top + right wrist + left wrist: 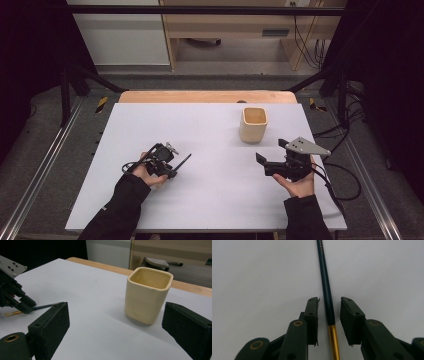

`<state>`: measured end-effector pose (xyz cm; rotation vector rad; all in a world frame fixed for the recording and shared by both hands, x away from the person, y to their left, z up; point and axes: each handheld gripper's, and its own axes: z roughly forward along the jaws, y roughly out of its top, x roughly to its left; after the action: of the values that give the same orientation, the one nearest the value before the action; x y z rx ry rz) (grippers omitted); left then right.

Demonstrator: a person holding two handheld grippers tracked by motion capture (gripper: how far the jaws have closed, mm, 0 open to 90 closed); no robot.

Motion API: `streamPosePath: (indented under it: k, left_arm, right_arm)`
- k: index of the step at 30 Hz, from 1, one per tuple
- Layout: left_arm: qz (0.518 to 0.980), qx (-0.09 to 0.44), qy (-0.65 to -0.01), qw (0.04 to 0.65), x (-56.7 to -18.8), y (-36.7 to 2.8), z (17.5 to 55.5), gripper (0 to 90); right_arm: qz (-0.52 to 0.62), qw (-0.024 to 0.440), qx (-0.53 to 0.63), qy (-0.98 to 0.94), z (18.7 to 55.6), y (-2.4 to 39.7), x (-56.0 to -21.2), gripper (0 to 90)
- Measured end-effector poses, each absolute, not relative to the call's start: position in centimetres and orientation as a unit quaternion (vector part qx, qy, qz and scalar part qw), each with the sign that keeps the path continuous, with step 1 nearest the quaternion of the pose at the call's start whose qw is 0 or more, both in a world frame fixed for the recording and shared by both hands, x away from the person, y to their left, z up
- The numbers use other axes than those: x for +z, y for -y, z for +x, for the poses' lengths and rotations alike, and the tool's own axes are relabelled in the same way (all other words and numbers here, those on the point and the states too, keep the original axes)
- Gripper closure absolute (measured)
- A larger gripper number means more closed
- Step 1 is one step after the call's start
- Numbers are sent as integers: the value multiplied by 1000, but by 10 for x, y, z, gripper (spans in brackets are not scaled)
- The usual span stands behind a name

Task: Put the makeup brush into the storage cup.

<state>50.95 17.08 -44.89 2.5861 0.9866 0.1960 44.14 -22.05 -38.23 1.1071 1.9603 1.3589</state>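
Writing: the brush carries small print near the far end of its dark handle, too small to read. No other label or brand legible on the cup or the grippers.

Brush: thin, straight, dark blue-green handle that tapers away from the gripper, joined to a gold metal sleeve at the near end. In the right gripper view a pale bristle tip shows beyond the sleeve. It lies flat on the white tabletop, toward the left side.

Left gripper: jaws straddle the brush at the join between handle and sleeve. A narrow gap shows on each side; the pads are not pressing on it. Jaws are fairly close together.

Right gripper: jaws stand wide apart, nothing between them. It is held above the tabletop at the right, pointing toward the cup.

Cup: cream, glazed, square with rounded corners, upright, hollow inside visible. It stands on the tabletop's far right part, well apart from the brush.
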Motion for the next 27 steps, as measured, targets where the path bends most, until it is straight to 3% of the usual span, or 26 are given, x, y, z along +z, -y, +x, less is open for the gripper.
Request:
streamPosePath:
  k: [9,27]
  left_arm:
    - [917,63,-353,176,-448,-171,510,766]
    - [921,57,-349,162,-448,-168,511,823]
  right_arm:
    - [407,251,501,-721,442,220,-383,77]
    - [409,251,499,-722,442,220,-383,69]
